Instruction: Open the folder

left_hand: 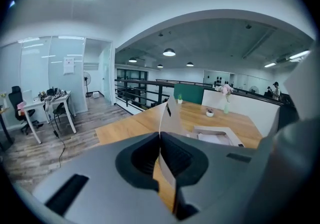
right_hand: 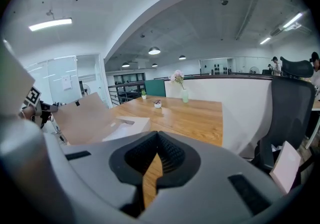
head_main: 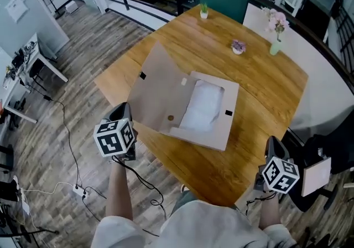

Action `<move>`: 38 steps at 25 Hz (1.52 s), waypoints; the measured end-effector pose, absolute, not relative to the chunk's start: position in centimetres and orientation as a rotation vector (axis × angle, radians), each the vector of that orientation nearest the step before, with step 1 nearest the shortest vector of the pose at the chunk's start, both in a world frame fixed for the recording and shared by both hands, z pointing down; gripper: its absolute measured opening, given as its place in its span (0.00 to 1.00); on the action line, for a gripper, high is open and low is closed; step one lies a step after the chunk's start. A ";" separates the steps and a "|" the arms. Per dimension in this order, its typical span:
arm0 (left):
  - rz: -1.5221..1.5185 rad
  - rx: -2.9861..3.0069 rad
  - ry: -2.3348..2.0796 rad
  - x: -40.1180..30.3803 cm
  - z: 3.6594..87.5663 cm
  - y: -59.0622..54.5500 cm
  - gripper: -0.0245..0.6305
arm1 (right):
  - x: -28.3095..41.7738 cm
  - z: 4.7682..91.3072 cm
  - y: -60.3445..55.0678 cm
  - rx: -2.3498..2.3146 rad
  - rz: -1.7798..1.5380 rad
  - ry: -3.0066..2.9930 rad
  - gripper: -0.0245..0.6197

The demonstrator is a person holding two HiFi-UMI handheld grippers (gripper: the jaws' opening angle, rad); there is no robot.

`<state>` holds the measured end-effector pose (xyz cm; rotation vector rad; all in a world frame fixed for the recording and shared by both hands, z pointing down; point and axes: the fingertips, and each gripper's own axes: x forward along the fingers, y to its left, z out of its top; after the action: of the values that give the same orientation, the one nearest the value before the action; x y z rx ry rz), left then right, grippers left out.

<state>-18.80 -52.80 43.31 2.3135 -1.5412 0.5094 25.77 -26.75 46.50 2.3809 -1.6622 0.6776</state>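
Note:
The brown cardboard folder lies open on the wooden table, with white papers showing inside it. Its cover flap is raised and leans out over the table's left edge. My left gripper is shut on that flap's lower edge; in the left gripper view the flap stands on edge between the closed jaws of the left gripper. My right gripper hangs at the table's near right edge, apart from the folder, its jaws shut on nothing. In the right gripper view the right gripper faces the flap.
A small potted plant, a little bowl of flowers and a green vase with pink flowers stand at the table's far side. A black office chair is at the right. Cables and a power strip lie on the floor.

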 end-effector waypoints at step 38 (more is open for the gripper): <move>0.601 1.824 -1.351 -26.6 64.9 -44.9 0.10 | 20.1 48.8 -28.0 2.123 0.655 -1.662 0.04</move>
<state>-26.65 -44.92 64.85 1.8238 -1.3512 0.6012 20.08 -28.04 48.80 2.1226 -1.6622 0.6554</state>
